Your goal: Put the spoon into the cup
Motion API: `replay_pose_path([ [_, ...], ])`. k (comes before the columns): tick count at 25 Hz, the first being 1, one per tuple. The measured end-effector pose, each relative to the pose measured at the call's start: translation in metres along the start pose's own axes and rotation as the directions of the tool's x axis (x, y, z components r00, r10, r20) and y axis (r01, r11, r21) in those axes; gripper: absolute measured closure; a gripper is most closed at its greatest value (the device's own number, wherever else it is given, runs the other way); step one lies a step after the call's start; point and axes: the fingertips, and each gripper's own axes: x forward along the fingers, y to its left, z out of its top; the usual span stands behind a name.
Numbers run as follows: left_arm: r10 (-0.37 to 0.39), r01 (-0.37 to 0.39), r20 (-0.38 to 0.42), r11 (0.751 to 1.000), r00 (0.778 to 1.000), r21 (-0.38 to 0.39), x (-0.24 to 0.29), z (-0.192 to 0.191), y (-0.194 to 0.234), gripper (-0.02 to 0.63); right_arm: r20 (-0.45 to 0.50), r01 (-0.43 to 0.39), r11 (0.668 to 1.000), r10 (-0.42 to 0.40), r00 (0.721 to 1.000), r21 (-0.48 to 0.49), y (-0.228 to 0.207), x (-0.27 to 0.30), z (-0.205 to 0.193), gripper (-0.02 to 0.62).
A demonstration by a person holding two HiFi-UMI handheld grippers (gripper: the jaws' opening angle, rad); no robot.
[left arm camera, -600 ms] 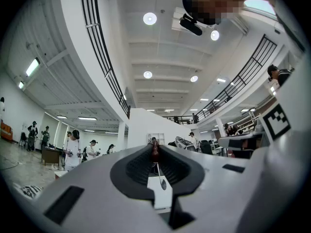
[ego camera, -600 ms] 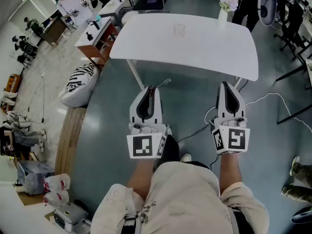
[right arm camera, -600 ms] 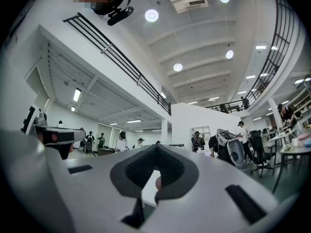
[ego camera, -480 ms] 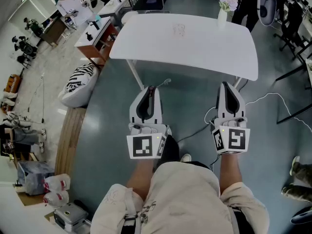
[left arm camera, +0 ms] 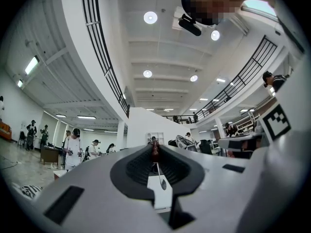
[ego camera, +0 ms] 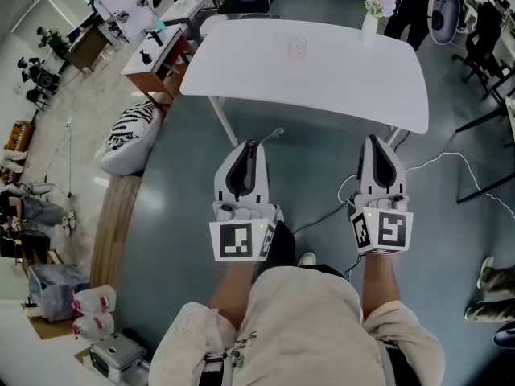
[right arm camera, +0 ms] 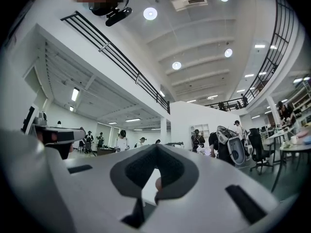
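Note:
My left gripper (ego camera: 251,145) is held level over the floor, short of the white table (ego camera: 338,79), and is shut on a thin spoon (ego camera: 270,136) with a dark red handle. In the left gripper view the red handle sits pinched at the tips of the left gripper (left arm camera: 155,152), and the spoon (left arm camera: 163,183) shows its stem and small bowl below them. A faint clear cup (ego camera: 296,48) stands near the table's far middle. My right gripper (ego camera: 375,140) is level beside the left one. Its jaws meet at the tips with nothing in them, as the right gripper (right arm camera: 156,148) also shows in its own view.
A vase of flowers (ego camera: 369,18) stands at the table's far right corner. A zebra-striped cushion (ego camera: 133,135) and a wooden bench (ego camera: 117,223) lie to the left, and a white cable (ego camera: 438,163) runs over the floor at right. People work at desks (ego camera: 157,55) behind.

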Motion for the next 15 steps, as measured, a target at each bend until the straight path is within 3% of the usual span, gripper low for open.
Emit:
replay_pose_path([
  [15, 0.03, -0.034, -0.054, 0.997, 0.998, -0.064, 0.074, -0.033, 0.07, 0.569, -0.088, -0.014, 1.0, 0.016, 0.996, 0.019, 0.016, 0.102, -0.028, 0.607],
])
